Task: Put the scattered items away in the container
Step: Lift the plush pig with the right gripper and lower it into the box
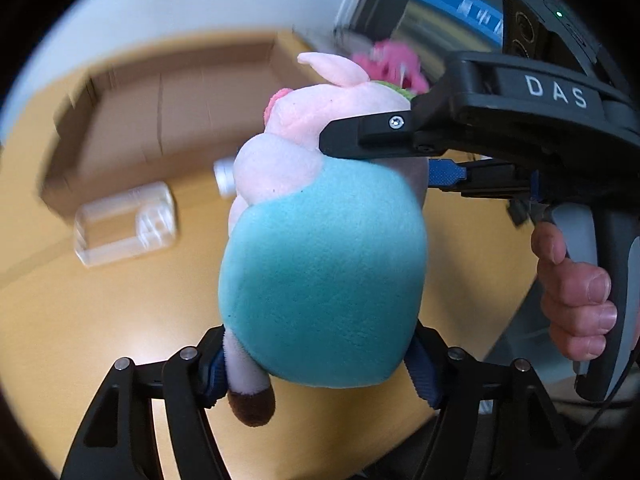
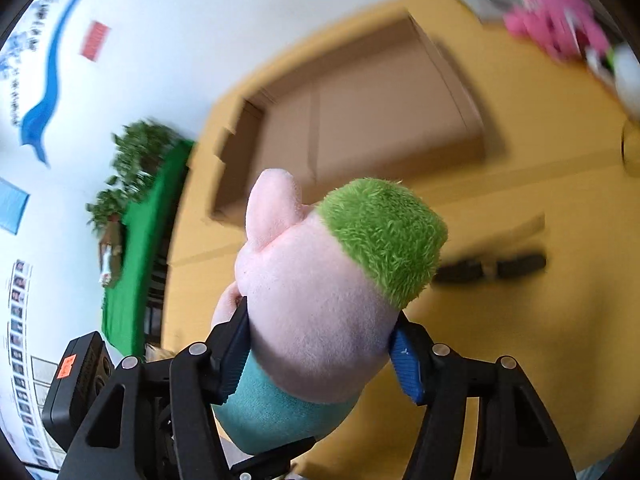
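Both grippers, left [image 1: 316,364] and right [image 2: 320,354], clamp the plush pig [image 1: 324,264] at frame centre; uncoordinated pulling risks dropping it short of the cardboard box [image 1: 132,120].

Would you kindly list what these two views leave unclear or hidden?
- Pig plush toy face: hidden in both views, turned away.
- Cardboard box interior: motion-blurred in both views; contents unclear.
- Pink item: blurred in the right wrist view, partly behind the right gripper in the left wrist view.
- Clear plastic container: blurred in the left wrist view.

Yellow table [image 1: 80,320], open cardboard box [image 1: 160,120], clear plastic container [image 1: 126,224], pink toy [image 2: 556,20], dark object [image 2: 492,268]
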`<state>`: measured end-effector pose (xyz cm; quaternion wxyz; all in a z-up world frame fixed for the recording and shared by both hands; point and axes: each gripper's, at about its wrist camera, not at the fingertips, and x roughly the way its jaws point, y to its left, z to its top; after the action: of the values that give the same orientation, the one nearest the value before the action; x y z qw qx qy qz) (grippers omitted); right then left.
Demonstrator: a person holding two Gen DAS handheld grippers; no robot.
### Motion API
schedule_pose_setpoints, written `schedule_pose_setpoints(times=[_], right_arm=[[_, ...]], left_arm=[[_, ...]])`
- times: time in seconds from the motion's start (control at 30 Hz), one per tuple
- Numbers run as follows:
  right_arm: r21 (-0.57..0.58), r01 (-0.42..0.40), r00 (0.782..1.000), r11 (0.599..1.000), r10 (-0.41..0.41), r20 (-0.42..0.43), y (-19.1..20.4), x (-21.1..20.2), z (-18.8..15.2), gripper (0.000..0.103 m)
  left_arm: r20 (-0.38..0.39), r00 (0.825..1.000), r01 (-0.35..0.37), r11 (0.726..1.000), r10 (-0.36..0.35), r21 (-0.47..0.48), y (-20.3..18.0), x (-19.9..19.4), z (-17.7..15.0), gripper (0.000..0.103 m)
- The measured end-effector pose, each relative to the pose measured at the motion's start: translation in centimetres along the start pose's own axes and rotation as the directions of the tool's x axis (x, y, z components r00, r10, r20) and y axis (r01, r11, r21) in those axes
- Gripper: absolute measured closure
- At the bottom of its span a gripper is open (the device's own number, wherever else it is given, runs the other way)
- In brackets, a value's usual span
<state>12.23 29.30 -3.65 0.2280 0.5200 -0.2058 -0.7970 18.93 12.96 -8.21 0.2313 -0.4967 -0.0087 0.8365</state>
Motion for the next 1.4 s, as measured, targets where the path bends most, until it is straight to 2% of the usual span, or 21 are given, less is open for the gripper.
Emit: schedule_pose_setpoints(times=[0.07,0.2,0.3,0.43,0.53,0.6,0.63,0.83,1.0,1.2,1.4], right_arm=[[-0.050,-0.031,0.998,0.998,0.034,0.055,2.6,-2.1,3.0,0.036],[-0.185,-0.077,0.988,0.980,0.101,0.121,8.6,-4.8,9.8,0.036],[-0.267,-0.068,0.986,0.961,0.105,0.127,12.9,-4.6,14.9,0.036],[-0.334,-0.052,0.994,0.941,0.081,0.075,17.3,-0.4,21.4,0.036],[-0.322,-0.058,0.998,0.945,0.063,0.005,18.2,5.1,25.9,0.036],[-0.309,-0.061,0.998,0.949,0.052,-0.039,18.2,8.8,28.0,0.037],[-0.301,-0.060,0.997,0.952,0.044,-0.061,18.2,11.0,29.1,0.037],[-0.240,-0.040,0.990,0.970,0.006,-0.141,15.6,21.1,32.9,0.037],[-0.211,-0.019,0.976,0.977,-0.028,-0.214,12.0,28.9,34.5,0.037],[-0.202,-0.009,0.958,0.979,-0.049,-0.282,9.1,35.6,33.4,0.037],[-0.225,-0.046,0.939,0.973,-0.035,-0.343,7.8,41.8,34.0,0.037]], left_arm=[[0.075,0.996,-0.043,0.999,0.042,0.007,0.2,-3.1,3.2,0.032],[0.201,0.971,-0.128,0.992,0.127,-0.006,1.7,-8.5,8.9,0.032],[0.243,0.958,-0.145,0.988,0.154,-0.053,4.5,-10.4,13.2,0.032],[0.245,0.952,-0.152,0.979,0.183,-0.139,9.6,-9.9,17.8,0.033],[0.214,0.958,-0.149,0.969,0.191,-0.199,13.6,-8.2,20.3,0.034],[0.174,0.964,-0.158,0.960,0.200,-0.230,16.5,-5.7,21.9,0.035],[0.159,0.968,-0.154,0.958,0.196,-0.242,18.0,-5.2,21.8,0.035],[0.065,0.984,-0.142,0.948,0.167,-0.286,24.2,1.2,23.4,0.036],[-0.007,0.990,-0.132,0.936,0.138,-0.326,27.3,7.1,23.0,0.036],[-0.076,0.988,-0.150,0.918,0.131,-0.366,29.7,12.8,21.8,0.036],[-0.105,0.981,-0.194,0.888,0.164,-0.418,31.7,15.9,21.4,0.036]])
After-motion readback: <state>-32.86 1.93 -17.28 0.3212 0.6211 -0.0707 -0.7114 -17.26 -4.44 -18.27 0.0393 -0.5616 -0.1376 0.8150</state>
